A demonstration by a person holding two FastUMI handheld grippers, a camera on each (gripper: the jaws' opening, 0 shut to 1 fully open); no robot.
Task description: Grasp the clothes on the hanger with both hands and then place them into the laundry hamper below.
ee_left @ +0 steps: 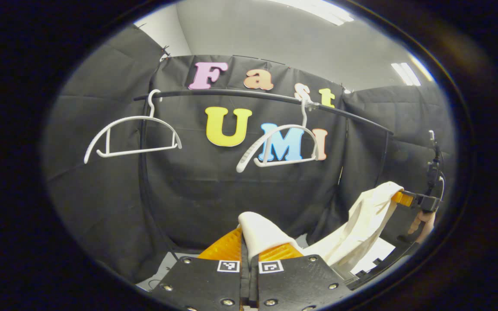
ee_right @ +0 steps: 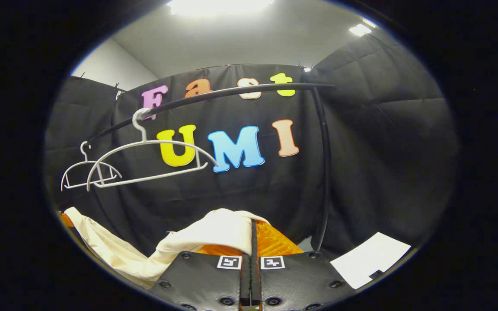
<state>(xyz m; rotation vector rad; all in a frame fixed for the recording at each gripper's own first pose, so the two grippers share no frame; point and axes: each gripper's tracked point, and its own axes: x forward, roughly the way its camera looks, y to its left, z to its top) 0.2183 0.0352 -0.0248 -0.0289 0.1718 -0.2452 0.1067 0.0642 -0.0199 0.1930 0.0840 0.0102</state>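
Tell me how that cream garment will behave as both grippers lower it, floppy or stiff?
Likely floppy: the garment sags in a loose drape between the left gripper and right gripper. Probably light, since pinched folds alone carry it. It may bunch when dropped.

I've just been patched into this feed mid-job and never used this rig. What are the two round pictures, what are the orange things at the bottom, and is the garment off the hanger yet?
Each round picture comes from a camera riding on one hand-held pair of tongs, looking forward along its two orange fingers. A person holds one in each hand; there is no robot arm.

In the left gripper view, the left tongs are shut on a fold of the cream garment. Farther right you see the right tongs pinching the same cloth, with the person's hand below them.

In the right gripper view, the right tongs are shut on the garment, which trails off to the left.

Yes, it is off: both white hangers hang bare on the black rail. The garment is stretched between the two tongs. I cannot make out the hamper from here.
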